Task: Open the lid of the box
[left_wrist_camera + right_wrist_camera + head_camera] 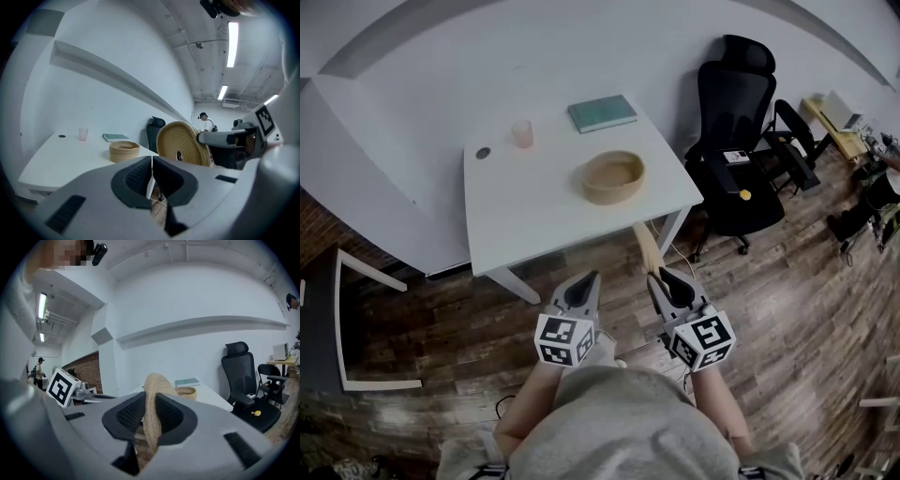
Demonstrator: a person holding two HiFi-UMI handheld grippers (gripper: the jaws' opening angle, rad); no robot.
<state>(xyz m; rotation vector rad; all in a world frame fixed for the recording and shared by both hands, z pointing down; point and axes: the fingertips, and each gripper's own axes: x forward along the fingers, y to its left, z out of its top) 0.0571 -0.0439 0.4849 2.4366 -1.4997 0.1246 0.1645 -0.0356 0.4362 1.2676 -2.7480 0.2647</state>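
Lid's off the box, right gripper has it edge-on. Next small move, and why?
Probably carry the right gripper forward over the table and lower the lid onto the bare top beside the box. The lid is clamped on edge, short of the table's near edge. The box sits open. The left gripper is shut and empty.

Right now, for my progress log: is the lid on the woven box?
No: the woven box stands open on the table; the right claw grips the lid.
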